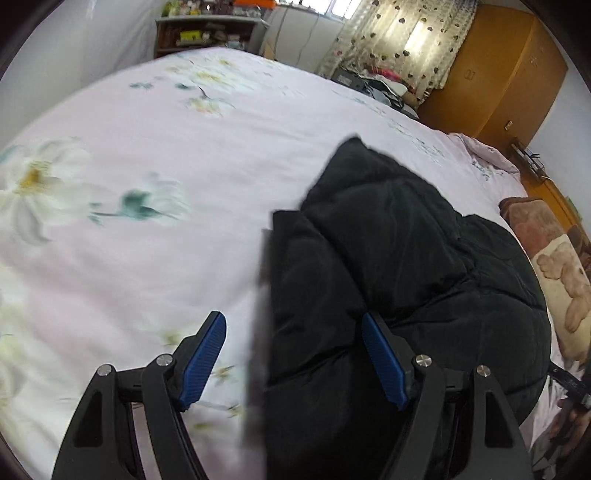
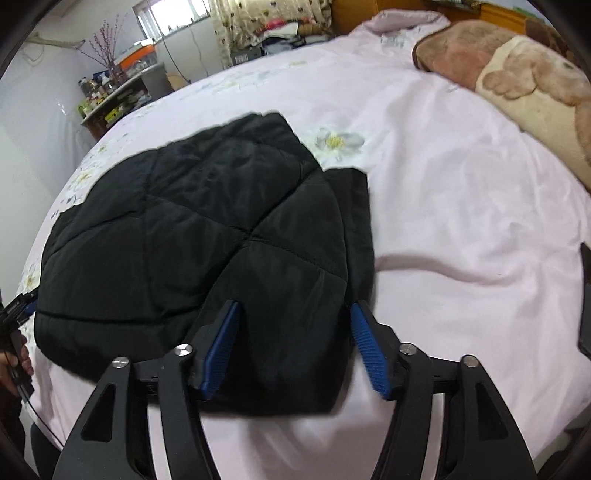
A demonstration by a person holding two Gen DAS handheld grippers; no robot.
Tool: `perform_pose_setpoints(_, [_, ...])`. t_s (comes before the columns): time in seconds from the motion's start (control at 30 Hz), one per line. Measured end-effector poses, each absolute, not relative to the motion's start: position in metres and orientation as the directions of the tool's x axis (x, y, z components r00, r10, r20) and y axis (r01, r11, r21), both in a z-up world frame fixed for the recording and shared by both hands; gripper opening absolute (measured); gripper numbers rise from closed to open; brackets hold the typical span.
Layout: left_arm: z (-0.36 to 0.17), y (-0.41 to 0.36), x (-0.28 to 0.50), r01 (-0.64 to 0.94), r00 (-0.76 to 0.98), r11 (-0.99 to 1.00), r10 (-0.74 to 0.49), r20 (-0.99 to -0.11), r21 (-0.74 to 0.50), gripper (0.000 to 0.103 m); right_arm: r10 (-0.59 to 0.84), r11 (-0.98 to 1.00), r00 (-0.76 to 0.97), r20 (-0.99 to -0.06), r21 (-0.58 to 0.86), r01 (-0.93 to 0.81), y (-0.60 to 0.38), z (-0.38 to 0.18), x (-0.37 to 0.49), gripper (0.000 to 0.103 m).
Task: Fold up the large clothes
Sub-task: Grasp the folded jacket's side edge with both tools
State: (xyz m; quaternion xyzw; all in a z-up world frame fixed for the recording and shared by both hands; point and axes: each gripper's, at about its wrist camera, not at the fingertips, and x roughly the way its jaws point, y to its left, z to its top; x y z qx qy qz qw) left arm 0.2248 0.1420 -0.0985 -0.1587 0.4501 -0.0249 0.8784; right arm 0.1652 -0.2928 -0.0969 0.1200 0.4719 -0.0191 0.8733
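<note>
A black quilted puffer jacket (image 1: pixel 399 266) lies folded in a thick bundle on the pink floral bed sheet (image 1: pixel 155 192). My left gripper (image 1: pixel 293 332) is open and empty, just above the jacket's left edge, one blue pad over the sheet and the other over the jacket. In the right wrist view the jacket (image 2: pixel 192 229) lies spread left of centre. My right gripper (image 2: pixel 295 321) is open and empty above the jacket's near right corner. The left gripper shows at that view's left edge (image 2: pixel 18 306).
A brown and cream bear-pattern blanket (image 2: pixel 517 85) lies at the head of the bed sheet (image 2: pixel 461 206). A wooden wardrobe (image 1: pixel 495 74), a heart-pattern curtain (image 1: pixel 399 40) and a cluttered shelf (image 1: pixel 199 33) stand beyond the bed. A dark object (image 2: pixel 585 295) sits at the right edge.
</note>
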Motion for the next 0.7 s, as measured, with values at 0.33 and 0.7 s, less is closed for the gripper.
perform_pose_setpoints(0.33, [-0.114,0.127,0.249,-0.053,0.573,0.936,-0.256,-0.779,-0.347,0.081,0.136,0.957,0.527,-0.839,0.25,0.15,-0.309,-0.119,0.185,0.081])
perform_pose_setpoints(0.7, [-0.133,0.145,0.229,-0.047,0.577,0.881,-0.361,-0.733,-0.471,0.082,0.295,0.89,0.527,-0.797,0.43,0.151,-0.336,-0.141,0.183,0.084])
